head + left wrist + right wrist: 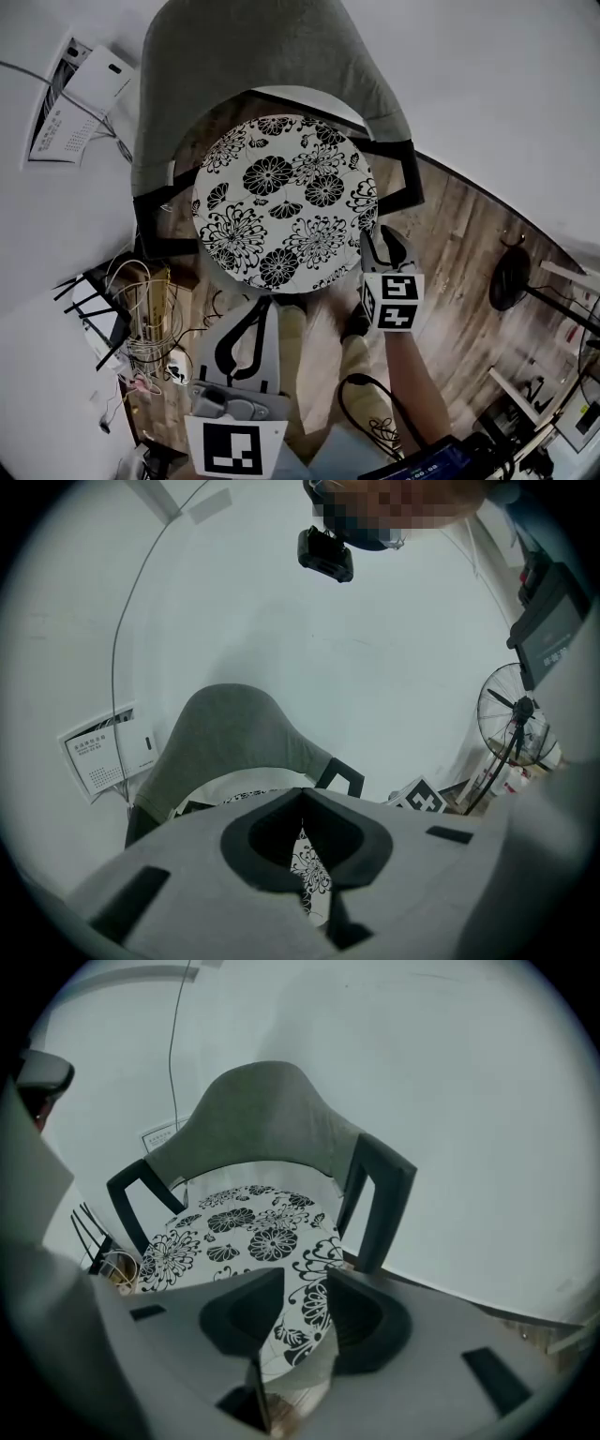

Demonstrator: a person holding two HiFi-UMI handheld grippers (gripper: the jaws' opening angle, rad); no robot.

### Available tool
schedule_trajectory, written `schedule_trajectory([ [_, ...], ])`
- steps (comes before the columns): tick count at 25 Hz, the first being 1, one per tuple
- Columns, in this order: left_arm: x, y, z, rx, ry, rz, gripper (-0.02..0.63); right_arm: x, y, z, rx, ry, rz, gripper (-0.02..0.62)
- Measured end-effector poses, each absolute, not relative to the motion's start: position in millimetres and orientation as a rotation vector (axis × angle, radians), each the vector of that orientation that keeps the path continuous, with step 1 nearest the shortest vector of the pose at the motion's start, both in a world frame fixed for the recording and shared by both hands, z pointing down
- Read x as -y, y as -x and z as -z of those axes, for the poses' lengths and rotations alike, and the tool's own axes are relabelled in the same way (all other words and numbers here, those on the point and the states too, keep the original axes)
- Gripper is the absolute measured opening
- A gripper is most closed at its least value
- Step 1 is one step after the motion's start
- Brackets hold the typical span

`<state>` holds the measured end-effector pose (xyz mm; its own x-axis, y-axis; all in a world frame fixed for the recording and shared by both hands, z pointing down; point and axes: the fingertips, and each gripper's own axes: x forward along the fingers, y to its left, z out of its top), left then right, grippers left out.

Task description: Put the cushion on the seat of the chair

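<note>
— Jaws, head view: where are they?
— Tips of left gripper at the lower rim of the cushion; right gripper at its lower-right rim. The cushion lies on the seat of the chair, centre frame.
— Left gripper view?
— Jaws together, pinching the thin patterned rim, low centre.
— Right gripper view?
— Jaws apart. The rim sits between them, pads not pressing.
— Handling?
— Judged light, soft and floppy; the fabric is probably not slippery. Best held at two spaced rim points, otherwise it sags.
</note>
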<state>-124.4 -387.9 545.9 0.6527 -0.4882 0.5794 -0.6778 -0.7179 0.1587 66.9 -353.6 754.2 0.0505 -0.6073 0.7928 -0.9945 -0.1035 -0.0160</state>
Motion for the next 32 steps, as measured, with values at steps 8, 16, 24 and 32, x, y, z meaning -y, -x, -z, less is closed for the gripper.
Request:
schedule_trajectory([
  [8,380.2,110.4,-532.8,0.933,-2.540,-0.707,0.009,346.7,-71.3,-736.7,1.628,-1.791,-0.882,0.153],
  [16,359.6,84.5,-484.4,0.977,-2.587,-0.658,0.009,330.4,-68.4,-664.3,1.725,-1.820,-0.839,0.147],
  [24,334.6,58.6,-383.6,1.164,-2.692,-0.508,0.009,313.7,-76.8,-500.0,1.968,-1.883,-0.581,0.118],
  [32,279.0,26.7,-269.5,1.278,-2.803,-0.292,0.009,258.6,-83.6,-335.7,2.154,-1.938,-0.265,0.072],
])
